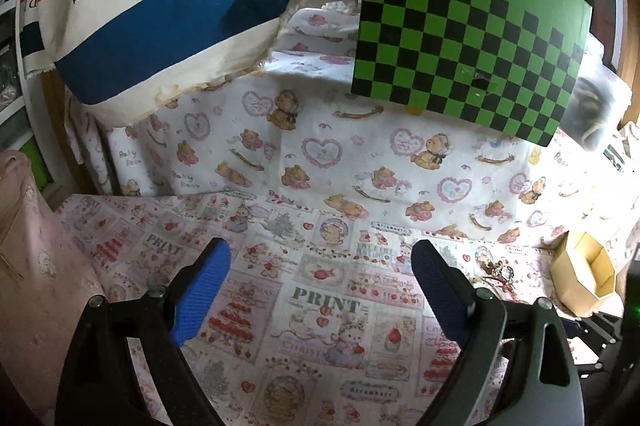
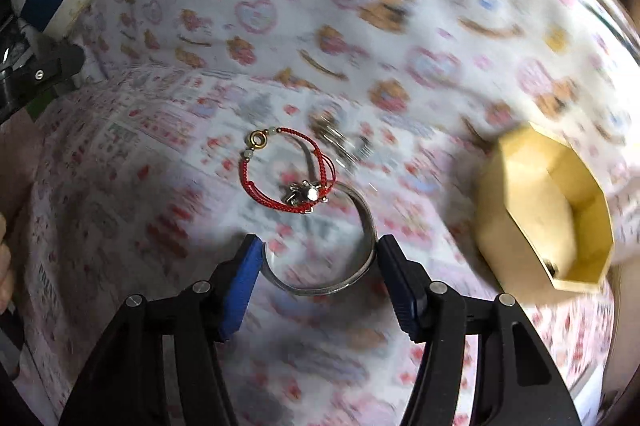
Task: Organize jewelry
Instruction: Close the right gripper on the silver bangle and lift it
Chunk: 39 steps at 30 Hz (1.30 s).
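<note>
The right hand-held gripper (image 2: 318, 258) is clamped on the silver metal cuff bangle (image 2: 362, 226), with the red cord bracelet (image 2: 276, 168) hanging from it. The left hand-held gripper (image 1: 320, 266) stands apart, empty.

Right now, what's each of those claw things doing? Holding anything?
Left gripper: open, holding nothing, over the printed cloth.
Right gripper: closed on a silver bangle, a red cord bracelet hanging from it.

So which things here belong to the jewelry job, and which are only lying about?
Belong to the job:
silver bangle in the right gripper
red cord bracelet
yellow box

Only lying about:
checkered board
striped pillow
</note>
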Available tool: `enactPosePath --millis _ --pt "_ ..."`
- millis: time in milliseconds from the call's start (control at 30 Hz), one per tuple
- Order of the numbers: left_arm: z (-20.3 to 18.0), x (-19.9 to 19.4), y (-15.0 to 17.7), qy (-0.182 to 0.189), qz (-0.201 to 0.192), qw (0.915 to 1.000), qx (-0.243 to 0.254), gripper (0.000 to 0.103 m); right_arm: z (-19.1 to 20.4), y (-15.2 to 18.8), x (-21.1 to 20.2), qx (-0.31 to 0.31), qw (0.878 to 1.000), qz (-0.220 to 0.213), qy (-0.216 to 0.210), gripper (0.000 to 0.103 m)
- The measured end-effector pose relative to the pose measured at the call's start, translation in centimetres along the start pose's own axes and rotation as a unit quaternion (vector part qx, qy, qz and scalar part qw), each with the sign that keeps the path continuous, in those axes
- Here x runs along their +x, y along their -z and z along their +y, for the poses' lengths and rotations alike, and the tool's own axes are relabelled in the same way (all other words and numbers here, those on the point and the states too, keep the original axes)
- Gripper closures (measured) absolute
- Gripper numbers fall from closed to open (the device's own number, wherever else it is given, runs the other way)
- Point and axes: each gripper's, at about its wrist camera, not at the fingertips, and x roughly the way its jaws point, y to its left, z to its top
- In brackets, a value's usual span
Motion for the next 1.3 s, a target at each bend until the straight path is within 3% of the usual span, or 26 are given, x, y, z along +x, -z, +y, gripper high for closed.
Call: enactPosePath --millis 100,233,333,400,467,533,567,633,800,867,967,1300 --pt "-0.3 0.0 0.2 -0.004 -0.002 0.9999 0.009 0.012 -0.9 0.3 -0.4 0.02 0.999 0.009 -0.035 0.041" --pt "-0.6 -0.1 0.3 -0.004 -0.004 0.9999 0.015 0.012 -1.1 1.2 -1.4 0.061 0.99 0.026 -0.127 0.04" --pt "-0.4 -0.1 0.2 -0.004 -0.004 0.9999 0.013 0.012 0.0 1.5 -1.9 0.061 0.985 0.024 -0.158 0.04" --pt "-0.3 -0.2 0.2 -0.004 -0.006 0.9999 0.01 0.012 0.6 1.4 -2.4 0.045 0.989 0.007 -0.137 0.04" --pt "-0.1 -0.3 0.1 -0.002 -0.007 1.0 0.007 0.012 1.5 1.2 -2.9 0.01 0.997 -0.028 -0.072 0.04" --pt "0.0 -0.3 0.1 -0.001 -0.008 1.0 0.005 0.012 2.6 1.0 -2.7 -0.025 0.998 -0.044 -0.037 0.021" --pt "0.1 -0.3 0.1 -0.001 -0.008 1.0 0.004 0.012 3.3 0.9 -2.5 -0.049 0.997 -0.048 -0.027 0.019" --pt "0.0 -0.5 0.1 0.0 -0.009 1.0 0.004 0.012 4.5 0.9 -2.0 -0.092 0.995 -0.038 -0.02 0.019" --pt "-0.3 -0.7 0.2 0.002 -0.011 0.9999 0.012 0.012 5.8 0.0 0.3 -0.11 0.994 0.002 -0.022 0.019" --pt "-0.3 -0.7 0.2 0.001 -0.012 0.9998 0.014 0.012 5.8 -0.3 1.0 -0.106 0.994 0.015 -0.017 0.019" --pt "-0.4 -0.6 0.2 0.002 -0.01 0.9998 0.015 0.012 5.4 -0.7 1.2 -0.088 0.996 0.009 -0.021 0.035" --pt "-0.8 -0.5 0.4 0.0 -0.01 0.9995 0.031 0.012 0.7 2.0 -2.3 -0.044 0.999 0.006 -0.006 0.035"
